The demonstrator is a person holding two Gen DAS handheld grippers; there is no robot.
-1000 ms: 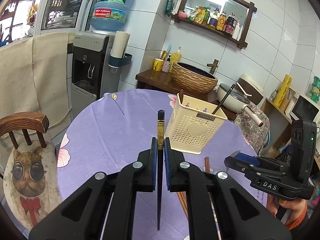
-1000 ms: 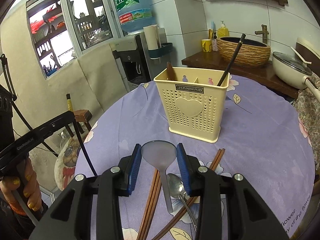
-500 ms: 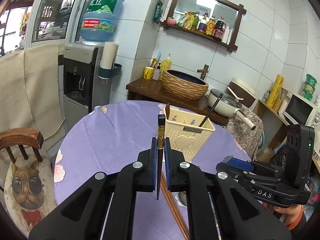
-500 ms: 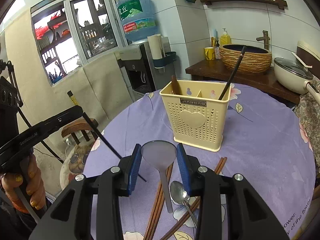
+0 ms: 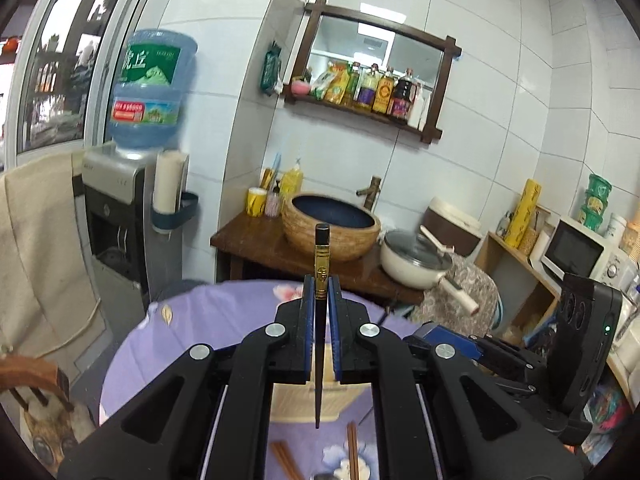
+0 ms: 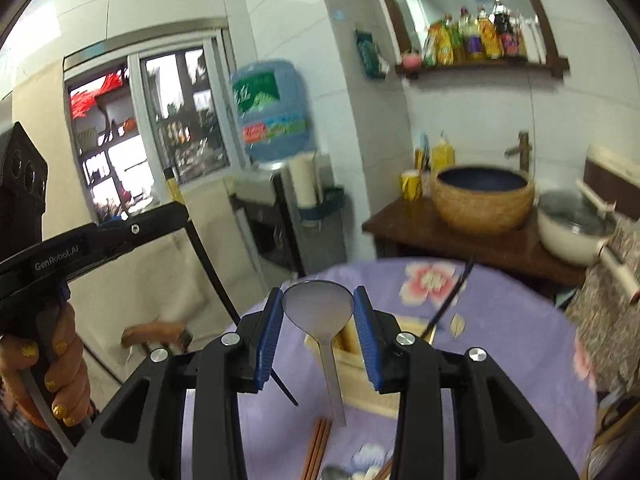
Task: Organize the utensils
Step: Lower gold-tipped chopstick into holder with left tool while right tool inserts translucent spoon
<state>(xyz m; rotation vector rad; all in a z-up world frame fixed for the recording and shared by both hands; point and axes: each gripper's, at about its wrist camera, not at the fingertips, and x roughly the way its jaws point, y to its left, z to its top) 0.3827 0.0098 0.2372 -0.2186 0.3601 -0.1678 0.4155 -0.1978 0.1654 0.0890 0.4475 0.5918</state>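
Note:
My left gripper [image 5: 321, 300] is shut on a black chopstick [image 5: 319, 344] with a gold band, held upright with its tip pointing down over the cream utensil basket [image 5: 300, 400], which is mostly hidden behind the fingers. My right gripper [image 6: 318, 320] is shut on a metal spoon [image 6: 320, 308], bowl up, handle hanging down in front of the basket [image 6: 360, 384]. A black chopstick [image 6: 452, 300] leans in that basket. Brown chopsticks [image 6: 318, 452] and another spoon [image 6: 340, 474] lie on the purple tablecloth [image 6: 500, 352]. The left gripper [image 6: 120, 232] shows at the left of the right wrist view.
A wooden counter [image 5: 260, 244] behind the table carries a woven basin [image 5: 332, 228] and a white pot [image 5: 416, 256]. A water dispenser [image 5: 116, 208] stands at the left. A wooden chair [image 5: 28, 376] sits at the table's left edge. The right gripper's body [image 5: 560, 356] is to the right.
Both grippers have risen and tilted up with their utensils, closing in above the basket. The basket has dropped low in both views, mostly behind the fingers.

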